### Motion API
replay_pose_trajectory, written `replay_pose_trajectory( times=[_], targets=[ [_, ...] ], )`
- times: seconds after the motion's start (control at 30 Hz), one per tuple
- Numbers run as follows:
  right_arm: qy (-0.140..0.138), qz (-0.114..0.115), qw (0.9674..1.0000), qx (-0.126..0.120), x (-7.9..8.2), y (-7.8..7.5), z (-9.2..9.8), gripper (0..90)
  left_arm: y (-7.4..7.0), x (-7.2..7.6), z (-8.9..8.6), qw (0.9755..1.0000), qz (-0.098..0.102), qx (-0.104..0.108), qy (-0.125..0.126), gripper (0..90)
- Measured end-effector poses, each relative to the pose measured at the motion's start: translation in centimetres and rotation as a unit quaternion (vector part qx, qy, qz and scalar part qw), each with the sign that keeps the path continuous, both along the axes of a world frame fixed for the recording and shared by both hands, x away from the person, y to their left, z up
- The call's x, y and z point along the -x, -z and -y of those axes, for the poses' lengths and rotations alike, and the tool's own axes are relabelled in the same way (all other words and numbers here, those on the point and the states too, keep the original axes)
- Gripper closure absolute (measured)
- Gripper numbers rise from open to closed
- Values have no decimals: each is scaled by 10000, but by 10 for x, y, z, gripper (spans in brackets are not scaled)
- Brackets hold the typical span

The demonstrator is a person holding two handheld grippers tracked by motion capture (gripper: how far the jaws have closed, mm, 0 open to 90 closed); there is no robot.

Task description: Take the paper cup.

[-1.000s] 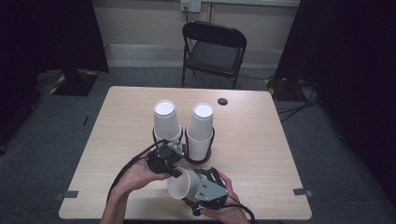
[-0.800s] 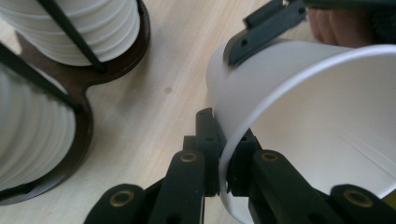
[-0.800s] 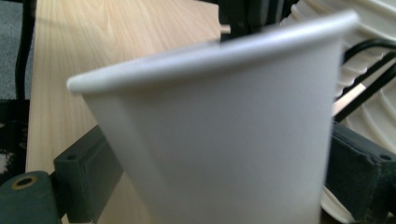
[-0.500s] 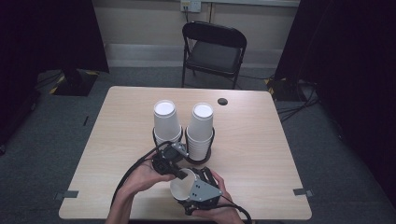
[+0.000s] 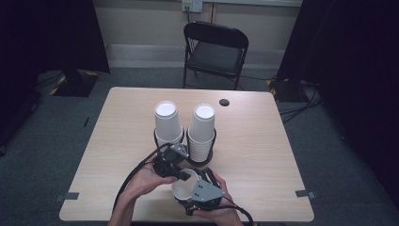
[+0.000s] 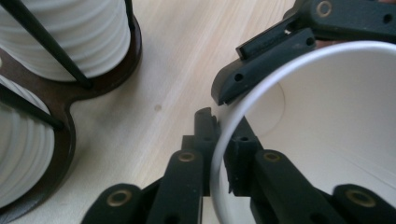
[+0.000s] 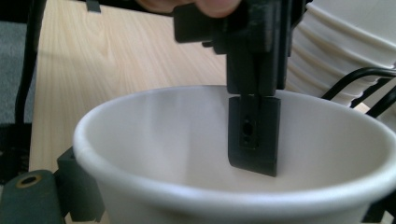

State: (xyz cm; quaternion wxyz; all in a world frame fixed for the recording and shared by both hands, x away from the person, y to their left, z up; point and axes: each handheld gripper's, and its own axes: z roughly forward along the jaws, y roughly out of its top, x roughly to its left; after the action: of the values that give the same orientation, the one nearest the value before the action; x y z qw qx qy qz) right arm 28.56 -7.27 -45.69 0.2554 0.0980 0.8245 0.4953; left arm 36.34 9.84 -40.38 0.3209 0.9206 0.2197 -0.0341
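Table (image 5: 263,155): wide bare wood to right and left; the work sits close to the near edge. Two white cup stacks (image 5: 202,132) in a dark holder (image 5: 207,157) at centre, just behind the grippers. Loose white cup (image 5: 184,189) held off the tabletop near that edge. Right gripper (image 5: 200,190) clasps its outer wall. Left gripper (image 5: 181,175) pinches the rim (image 6: 219,140), one jaw inside, one outside.
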Motion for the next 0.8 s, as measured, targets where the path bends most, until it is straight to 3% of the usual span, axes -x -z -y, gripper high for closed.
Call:
replay_pose_trajectory(
  times=[0.13, 0.17, 0.2, 0.23, 0.37, 0.4, 0.47, 0.6, 0.63, 0.73, 0.77, 0.8],
  targets=[
    [68, -11, 9999, -90, 0, -2, 3, 99, 0, 0, -7, 9995, 52, 223, -222, 825],
    [85, -44, 9999, -89, 0, -2, 4, 101, 2, -1, -9, 9991, 69, 318, -263, 789],
    [106, -49, 9999, -106, -1, -2, 5, 102, 5, -3, -11, 9983, -12, 485, -307, 769],
    [153, -87, 9997, -153, -2, -2, 6, 103, 7, -3, -11, 9982, -18, 515, -292, 767],
    [247, -215, 9992, -240, -5, 1, 7, 102, 13, -2, -14, 9965, 119, 732, -379, 710],
    [268, -219, 9991, -240, -5, 1, 8, 102, 13, -1, -16, 9953, 199, 821, -470, 710],
    [341, -293, 9984, -331, -6, 2, 10, 103, 14, -1, -19, 9934, 319, 956, -554, 624],
    [411, -353, 9979, -347, -8, 2, 11, 103, 12, 2, -22, 9881, 701, 1103, -815, 559],
    [443, -380, 9977, -340, -9, 3, 12, 103, 12, 2, -23, 9872, 744, 1123, -849, 531],
    [538, -429, 9969, -370, -11, 5, 15, 103, 13, 4, -29, 9818, 858, 1355, -1016, 503],
    [538, -429, 9969, -370, -11, 5, 15, 103, 13, 4, -29, 9818, 858, 1355, -1016, 506],
    [562, -450, 9965, -413, -11, 5, 17, 103, 14, 5, -31, 9796, 878, 1457, -1073, 506]
  ],
)
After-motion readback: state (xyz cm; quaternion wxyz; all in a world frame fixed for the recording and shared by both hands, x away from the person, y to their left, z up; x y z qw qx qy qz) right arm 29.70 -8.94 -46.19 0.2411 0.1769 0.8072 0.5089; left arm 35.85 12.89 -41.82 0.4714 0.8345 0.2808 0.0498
